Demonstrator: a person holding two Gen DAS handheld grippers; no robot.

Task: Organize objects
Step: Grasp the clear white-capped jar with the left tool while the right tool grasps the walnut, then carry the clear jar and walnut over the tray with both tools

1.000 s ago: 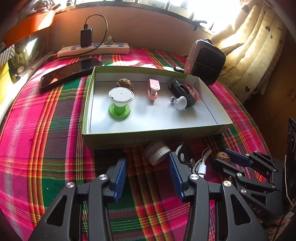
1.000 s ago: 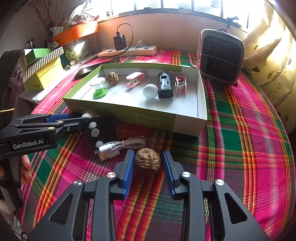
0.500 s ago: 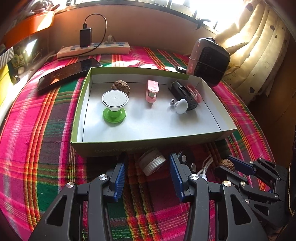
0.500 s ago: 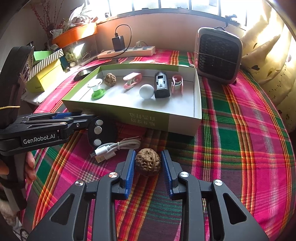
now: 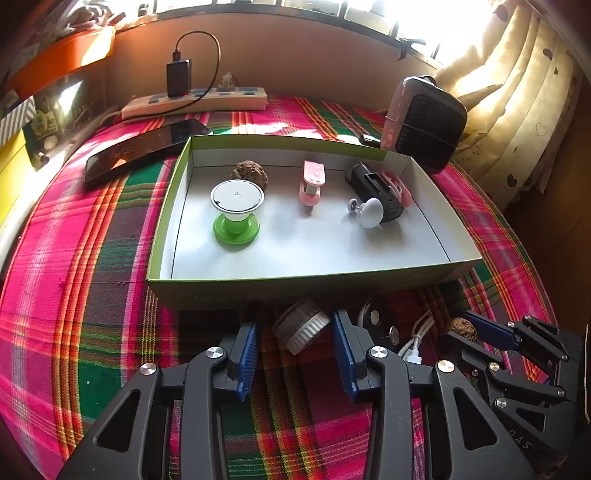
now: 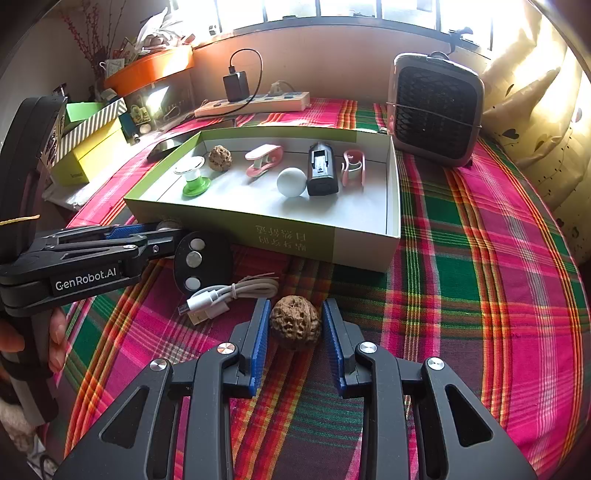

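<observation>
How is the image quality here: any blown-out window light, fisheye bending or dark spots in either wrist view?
Left wrist view: window top right is blown out, the green cardboard box's near wall sits in shadow, and the plaid tablecloth bows at the edges. Right wrist view: window band overexposed, cream curtain glaring; brown walnut sharp.

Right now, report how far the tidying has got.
Done: six small items lie in the box. In hand: the right hand-held gripper is closed on a walnut; the jaws of the left hand-held gripper have just been closing around a ribbed jar, not yet pressing. Left: the black fob and white cable on the cloth.
</observation>
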